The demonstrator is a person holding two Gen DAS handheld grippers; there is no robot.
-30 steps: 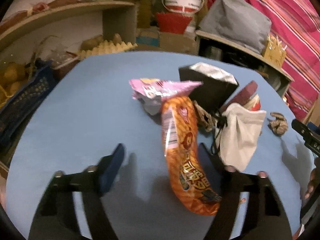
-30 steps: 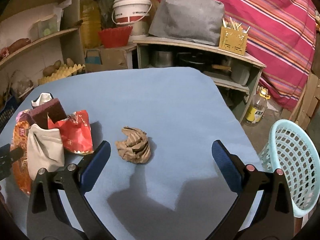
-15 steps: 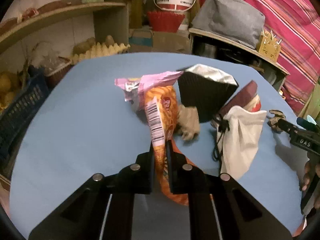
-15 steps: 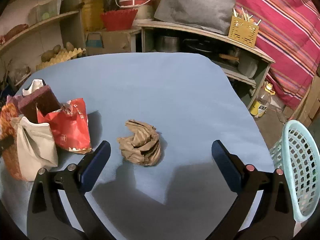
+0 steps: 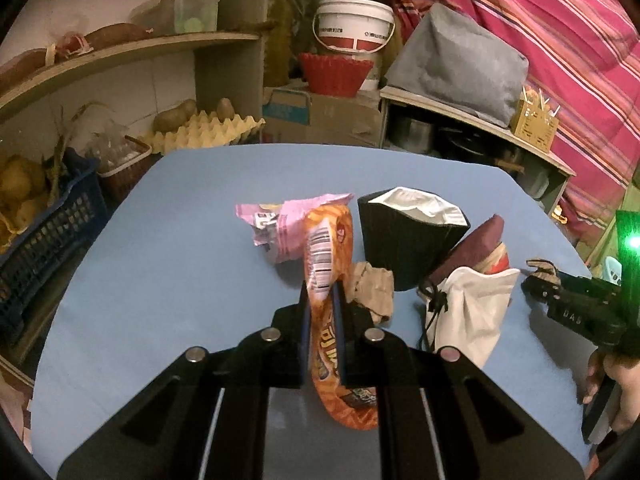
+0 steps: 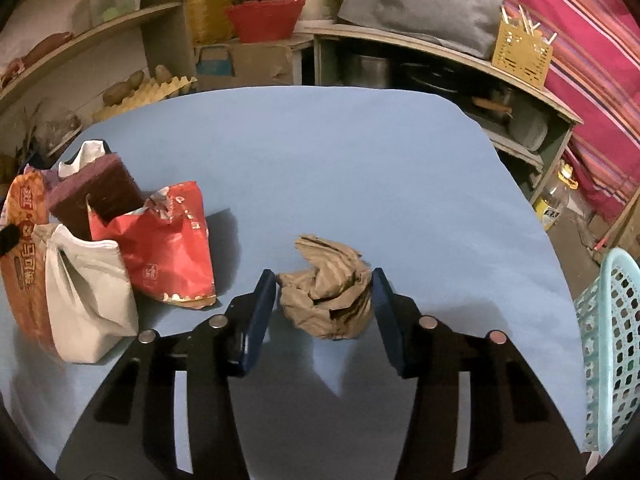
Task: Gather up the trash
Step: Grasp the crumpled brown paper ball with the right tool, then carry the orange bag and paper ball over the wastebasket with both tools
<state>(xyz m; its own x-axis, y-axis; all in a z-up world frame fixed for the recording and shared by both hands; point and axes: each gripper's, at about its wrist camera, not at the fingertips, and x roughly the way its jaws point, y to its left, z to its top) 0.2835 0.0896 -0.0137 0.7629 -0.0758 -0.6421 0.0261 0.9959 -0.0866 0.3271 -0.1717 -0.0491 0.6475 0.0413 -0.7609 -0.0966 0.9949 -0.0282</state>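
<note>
My left gripper (image 5: pixel 322 294) is shut on an orange snack wrapper (image 5: pixel 329 240), which stands up between the pads with its lower end hanging under them. My right gripper (image 6: pixel 323 280) straddles a crumpled brown paper ball (image 6: pixel 326 300) on the blue table (image 6: pixel 320 152). Its jaws are closing, and both pads meet the ball's sides. Beside the orange wrapper lie a pink wrapper (image 5: pixel 280 224), a small brown paper scrap (image 5: pixel 372 288), a black bag with white lining (image 5: pixel 404 248), a white pouch (image 6: pixel 88 292) and a red wrapper (image 6: pixel 168 248).
A teal plastic basket (image 6: pixel 608 340) stands off the table's right edge. A maroon scouring pad (image 6: pixel 96 196) leans in the pile. Shelves with an egg tray (image 5: pixel 204 132), a red bowl (image 5: pixel 334 74) and a white bucket ring the far side. A dark crate (image 5: pixel 44 236) sits at the left.
The left jaws went from open to shut on the orange wrapper and raised it upright. The right gripper moved forward over the brown paper ball and its jaws narrowed onto it.
</note>
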